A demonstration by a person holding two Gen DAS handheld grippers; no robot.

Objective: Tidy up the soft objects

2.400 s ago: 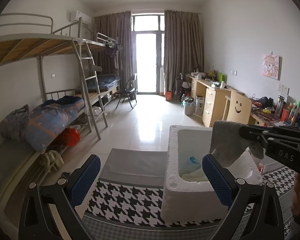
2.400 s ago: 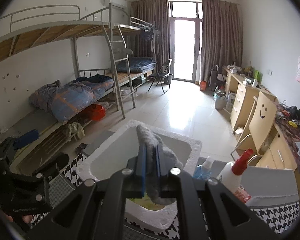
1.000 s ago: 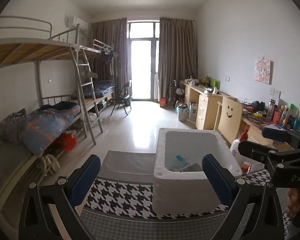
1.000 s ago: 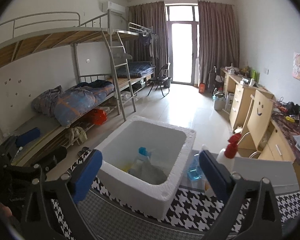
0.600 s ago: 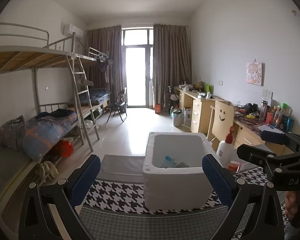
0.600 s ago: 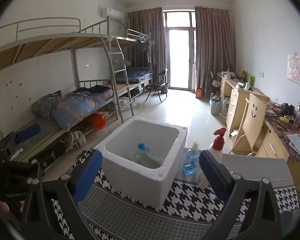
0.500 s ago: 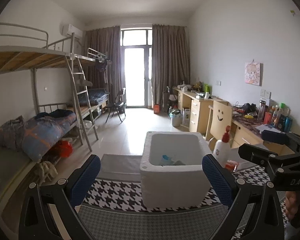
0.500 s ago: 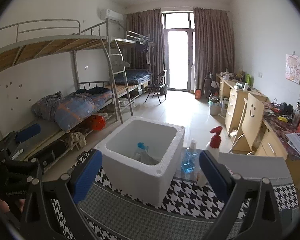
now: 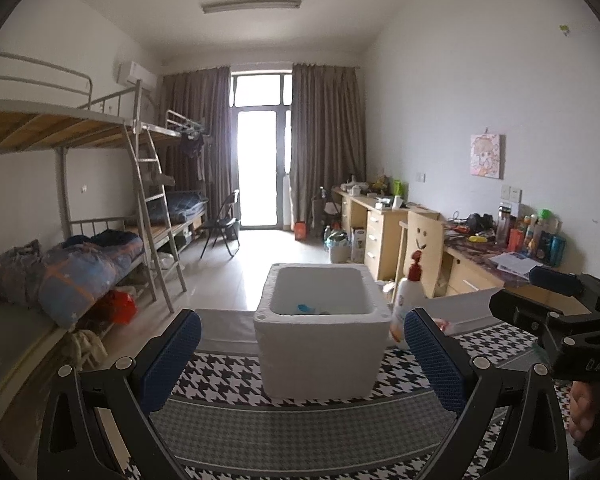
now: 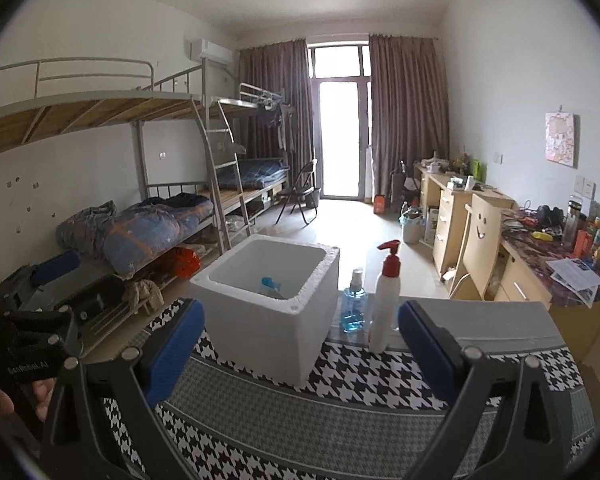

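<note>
The foam box [image 9: 320, 344] is sitting at 12 o'clock on the houndstooth cloth [image 9: 300, 432], a blue cap [image 10: 269, 282] peeking from inside. Only the right wrist view is showing the blue bottle [image 10: 354, 312] beside the white spray bottle [image 10: 385, 304], at the box's 3 o'clock. With bunk beds [image 9: 72, 240] at 9 o'clock and desks [image 10: 480, 220] at 3, the left gripper [image 9: 302, 354] and right gripper [image 10: 300, 344] are both gaping wide, holding nothing.
</note>
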